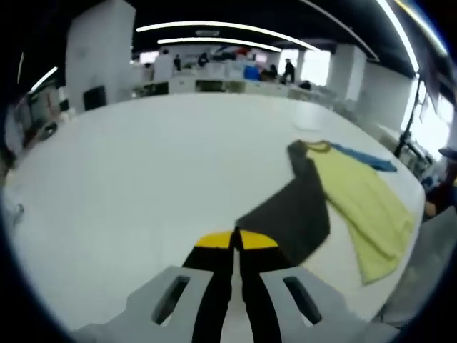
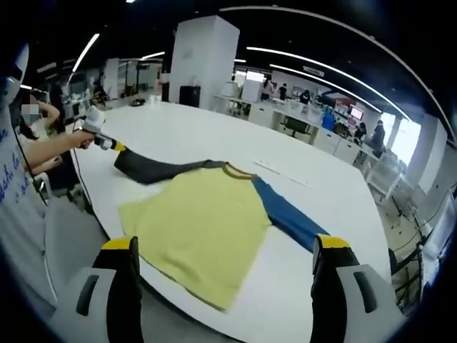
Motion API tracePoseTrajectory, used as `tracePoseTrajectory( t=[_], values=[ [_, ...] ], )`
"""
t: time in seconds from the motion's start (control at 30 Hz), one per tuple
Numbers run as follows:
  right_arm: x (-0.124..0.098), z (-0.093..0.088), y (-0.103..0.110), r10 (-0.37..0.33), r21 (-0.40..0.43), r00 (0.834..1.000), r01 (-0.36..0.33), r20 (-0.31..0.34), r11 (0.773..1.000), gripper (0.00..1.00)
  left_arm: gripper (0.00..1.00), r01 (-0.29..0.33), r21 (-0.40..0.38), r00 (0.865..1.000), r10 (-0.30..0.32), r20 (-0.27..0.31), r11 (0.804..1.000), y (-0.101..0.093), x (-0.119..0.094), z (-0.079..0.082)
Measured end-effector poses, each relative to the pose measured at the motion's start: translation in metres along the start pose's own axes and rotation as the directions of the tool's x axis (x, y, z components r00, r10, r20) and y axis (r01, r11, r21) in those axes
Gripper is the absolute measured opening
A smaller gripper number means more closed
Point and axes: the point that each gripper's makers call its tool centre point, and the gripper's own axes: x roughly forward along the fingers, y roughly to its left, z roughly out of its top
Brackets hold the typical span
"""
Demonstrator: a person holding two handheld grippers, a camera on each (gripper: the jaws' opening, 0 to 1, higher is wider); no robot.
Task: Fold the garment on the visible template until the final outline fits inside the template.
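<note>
The garment (image 2: pixel 207 221) lies spread on the table (image 2: pixel 214 136), one sleeve (image 2: pixel 157 169) stretched toward the far hand-held gripper (image 2: pixel 107 142).

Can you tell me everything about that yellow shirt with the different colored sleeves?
The shirt is soft cloth with a pale yellow body, a mustard collar, one dark grey sleeve and one blue sleeve. It lies flat and spread out on the white table, its bottom hem near the table's edge. The grey sleeve is stretched out sideways, its end pinched in the left gripper. The blue sleeve rests loose. The right gripper is open above the hem.
</note>
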Motion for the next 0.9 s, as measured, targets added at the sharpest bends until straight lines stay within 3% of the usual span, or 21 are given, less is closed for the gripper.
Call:
tracePoseTrajectory(
  t=[0.33,0.63,0.8,0.83,0.9],
  values=[
    [-0.003,0.001,0.003,-0.031,0.004,0.999,0.031,-0.022,0.999,1.00,0.00,-0.026,0.007,1.000,0.026,0.006,1.000,0.026,0.002,0.001],
    [-0.004,0.004,0.009,-0.009,0.010,1.000,0.010,-0.024,1.000,1.00,0.00,-0.054,0.019,0.999,0.054,0.010,0.998,0.045,0.007,-0.001],
    [-0.008,0.005,0.005,-0.027,-0.005,0.999,0.026,-0.038,1.000,1.00,0.00,-0.101,0.043,0.995,0.100,0.016,0.994,0.067,0.008,0.001],
    [-0.008,0.005,0.005,-0.030,-0.005,0.999,0.030,-0.038,1.000,1.00,0.00,-0.109,0.043,0.994,0.108,0.020,0.993,0.082,0.009,0.002],
    [-0.009,0.006,0.005,-0.033,-0.007,0.999,0.032,-0.041,0.999,1.00,0.00,-0.114,0.043,0.993,0.113,0.023,0.993,0.090,0.010,0.004]
  ],
)
